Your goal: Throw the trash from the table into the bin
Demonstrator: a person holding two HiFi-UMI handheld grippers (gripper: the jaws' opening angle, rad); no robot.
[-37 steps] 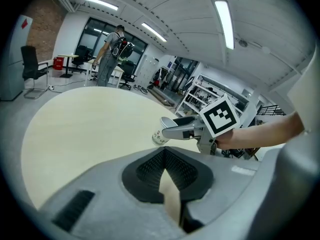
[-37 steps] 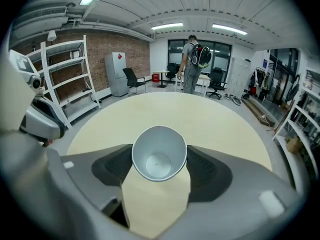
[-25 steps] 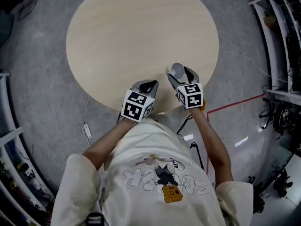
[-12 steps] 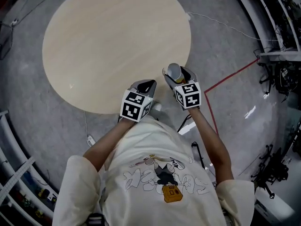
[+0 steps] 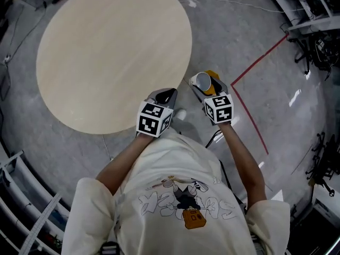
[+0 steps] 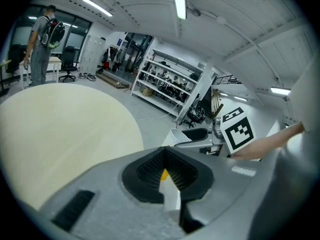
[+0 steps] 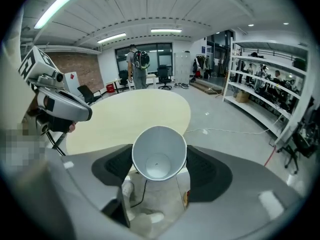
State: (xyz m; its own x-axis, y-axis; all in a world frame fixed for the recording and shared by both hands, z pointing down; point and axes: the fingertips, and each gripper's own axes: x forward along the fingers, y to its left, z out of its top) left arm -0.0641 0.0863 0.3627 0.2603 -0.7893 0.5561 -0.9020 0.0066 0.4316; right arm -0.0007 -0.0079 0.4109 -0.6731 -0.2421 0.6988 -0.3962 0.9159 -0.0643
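The right gripper's jaws clamp a white paper cup between them; the left gripper's jaws sit closed, empty.

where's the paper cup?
The paper cup is clamped in the right hand-held gripper, right of centre in head view, off the table, above floor near red tape.

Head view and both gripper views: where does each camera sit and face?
Head view: on the person's head, facing steeply down at the table and floor; shows shirt, forearms, left gripper, right gripper.
Left gripper view: on the left gripper, facing along its closed fingers; table at left, right gripper at right.
Right gripper view: on the right gripper, facing along fingers gripping a cup; left gripper at left.
Shared: all three show the table.
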